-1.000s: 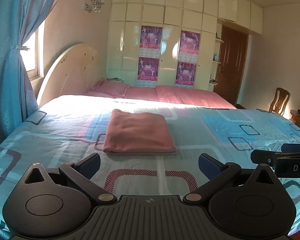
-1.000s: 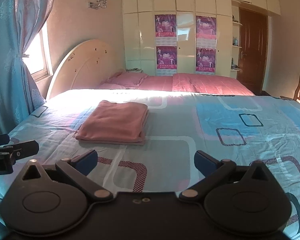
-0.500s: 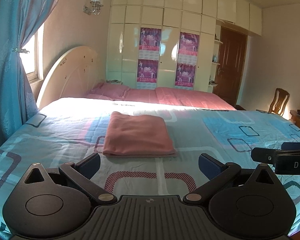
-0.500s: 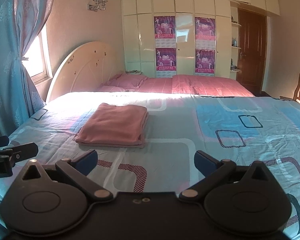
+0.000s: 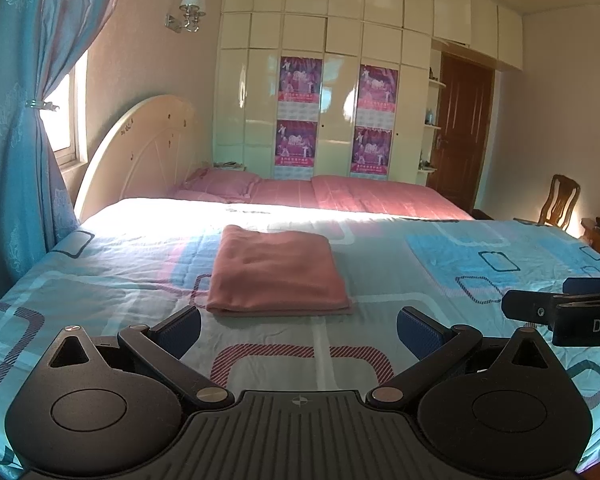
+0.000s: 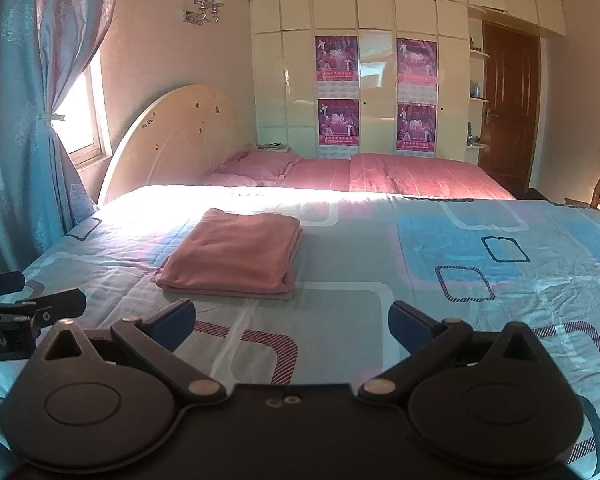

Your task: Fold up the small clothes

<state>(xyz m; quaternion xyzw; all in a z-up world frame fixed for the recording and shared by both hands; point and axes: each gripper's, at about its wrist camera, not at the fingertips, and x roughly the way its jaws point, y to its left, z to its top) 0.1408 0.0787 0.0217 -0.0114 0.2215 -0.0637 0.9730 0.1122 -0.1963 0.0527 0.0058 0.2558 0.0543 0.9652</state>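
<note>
A pink cloth [image 5: 276, 272] lies folded into a neat rectangle on the blue patterned bedspread [image 5: 400, 300]. It also shows in the right wrist view [image 6: 236, 256], left of centre. My left gripper [image 5: 299, 330] is open and empty, held above the bed just short of the cloth's near edge. My right gripper [image 6: 292, 322] is open and empty, near the bed's front edge, to the right of the cloth. Each gripper shows at the edge of the other's view.
A second bed with pink bedding [image 5: 340, 194] stands behind. A cream headboard [image 5: 140, 152] and blue curtain [image 5: 16, 120] are at the left. White wardrobes [image 5: 340, 80], a brown door [image 5: 462, 132] and a wooden chair [image 5: 562, 204] are at the back right.
Both grippers have drawn back and lifted slightly from the cloth. The folded cloth has not moved. Both stay open.
</note>
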